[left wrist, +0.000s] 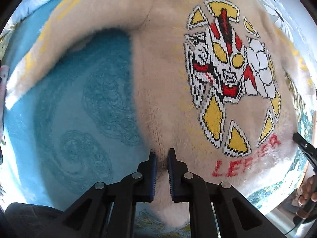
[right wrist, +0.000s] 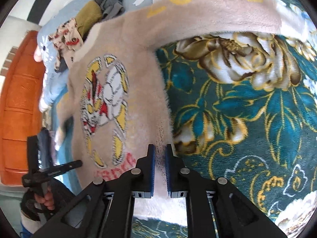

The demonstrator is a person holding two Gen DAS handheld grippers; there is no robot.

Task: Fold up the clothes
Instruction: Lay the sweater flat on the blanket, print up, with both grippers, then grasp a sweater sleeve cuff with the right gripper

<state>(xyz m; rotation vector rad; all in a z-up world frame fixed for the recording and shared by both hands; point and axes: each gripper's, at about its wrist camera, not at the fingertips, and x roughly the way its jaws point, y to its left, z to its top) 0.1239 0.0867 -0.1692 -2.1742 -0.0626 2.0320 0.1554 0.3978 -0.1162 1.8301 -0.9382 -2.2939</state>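
Between the narrowly parted jaws of the left gripper (left wrist: 161, 154) sits a pinch of the beige sweater (left wrist: 158, 79) at its bottom hem corner, the pads closed down onto the fuzzy knit; the right gripper (right wrist: 160, 150) holds the opposite hem corner the same way, jaws nearly together with fabric bunched between them. Outward from both grips, the sweater lies front-up, its knitted robot-head emblem (left wrist: 227, 75) and red lettering near the hem, one sleeve (right wrist: 218, 17) stretched sideways across the teal floral blanket (right wrist: 247, 119) and the other curving over a blue patterned cover (left wrist: 75, 109). A pile of other clothes (right wrist: 95, 13) waits well apart beyond the collar. Judging from this, the hem is about to be carried toward the collar: both hands should likely lift together, keep the hem taut and level between them, and avoid dragging the blanket's pile along.
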